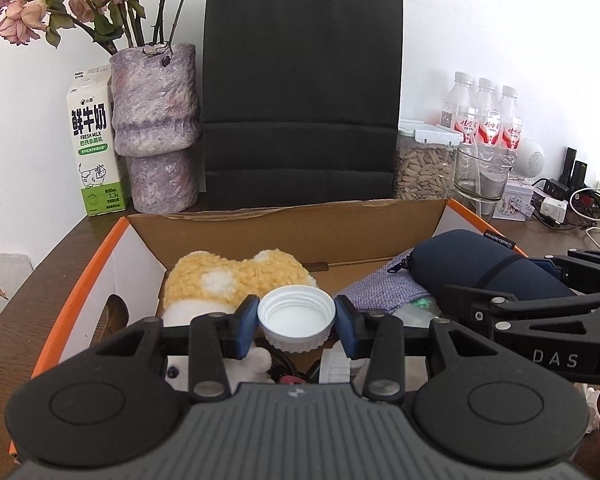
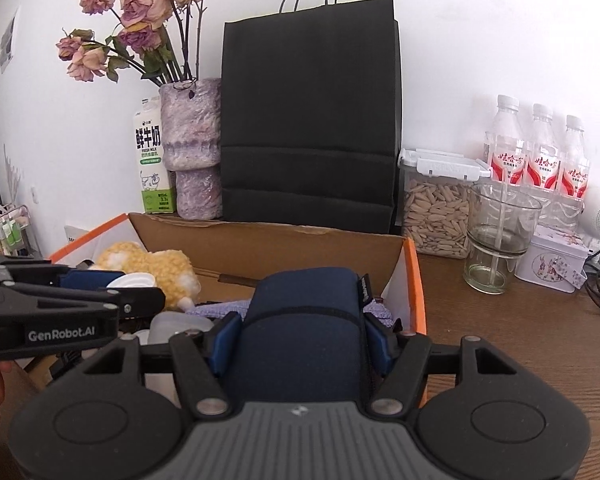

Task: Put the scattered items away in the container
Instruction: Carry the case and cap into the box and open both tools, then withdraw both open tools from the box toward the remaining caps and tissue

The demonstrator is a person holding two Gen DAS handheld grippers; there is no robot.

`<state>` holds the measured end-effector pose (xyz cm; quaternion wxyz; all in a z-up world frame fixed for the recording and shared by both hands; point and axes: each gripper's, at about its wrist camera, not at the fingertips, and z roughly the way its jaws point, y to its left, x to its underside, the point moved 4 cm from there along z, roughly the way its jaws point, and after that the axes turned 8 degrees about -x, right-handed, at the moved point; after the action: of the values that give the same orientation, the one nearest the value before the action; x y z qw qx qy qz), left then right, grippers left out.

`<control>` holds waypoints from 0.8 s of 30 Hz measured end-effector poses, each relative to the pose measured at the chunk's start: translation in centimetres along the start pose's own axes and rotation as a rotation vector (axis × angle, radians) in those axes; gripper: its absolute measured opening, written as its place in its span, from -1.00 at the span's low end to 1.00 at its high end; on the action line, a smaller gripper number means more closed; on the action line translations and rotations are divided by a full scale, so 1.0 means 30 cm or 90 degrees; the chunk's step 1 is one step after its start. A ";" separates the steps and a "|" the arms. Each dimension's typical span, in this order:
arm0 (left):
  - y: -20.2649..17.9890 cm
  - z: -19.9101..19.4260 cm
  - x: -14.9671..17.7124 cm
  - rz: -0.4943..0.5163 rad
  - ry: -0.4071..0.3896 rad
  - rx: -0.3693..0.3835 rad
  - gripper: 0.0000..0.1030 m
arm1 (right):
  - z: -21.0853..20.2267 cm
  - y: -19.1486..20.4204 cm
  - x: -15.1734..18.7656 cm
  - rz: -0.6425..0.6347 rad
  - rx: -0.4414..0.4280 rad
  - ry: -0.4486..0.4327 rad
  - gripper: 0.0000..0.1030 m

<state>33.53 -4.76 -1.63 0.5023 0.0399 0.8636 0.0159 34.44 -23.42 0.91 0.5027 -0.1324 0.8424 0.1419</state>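
An open cardboard box [image 1: 236, 232] with orange outer walls [image 2: 414, 280] sits on the wooden table. My left gripper [image 1: 297, 320] is shut on a white screw cap [image 1: 296, 316], held over the box. My right gripper [image 2: 300, 332] is shut on a navy blue pouch [image 2: 304, 328], also seen in the left wrist view [image 1: 484, 264], over the box's right side. Inside lie a yellow fluffy toy [image 1: 236, 280], a lilac knitted pouch [image 1: 380, 284] and small white items [image 2: 176, 324].
Behind the box stand a black paper bag [image 1: 300, 92], a purple vase [image 1: 156, 128] with dried roses, a milk carton [image 1: 94, 144], a seed jar [image 2: 436, 216], a glass [image 2: 496, 236], three water bottles [image 2: 540, 160], a tin [image 2: 552, 260] and cables [image 1: 572, 204].
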 end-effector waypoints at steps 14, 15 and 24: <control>0.057 -0.066 -0.038 -0.058 -0.083 -0.046 1.00 | -0.083 0.008 -0.033 0.021 0.010 -0.053 1.00; 0.056 -0.071 -0.040 -0.055 -0.087 -0.050 1.00 | -0.091 0.016 -0.035 0.017 0.011 -0.055 1.00; 0.046 -0.094 -0.031 -0.048 -0.096 -0.047 1.00 | -0.130 0.037 -0.037 -0.002 0.020 -0.062 1.00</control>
<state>31.61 -3.43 0.68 0.5672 -0.0100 0.8231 0.0262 31.39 -23.76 3.78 0.5455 -0.1187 0.8188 0.1338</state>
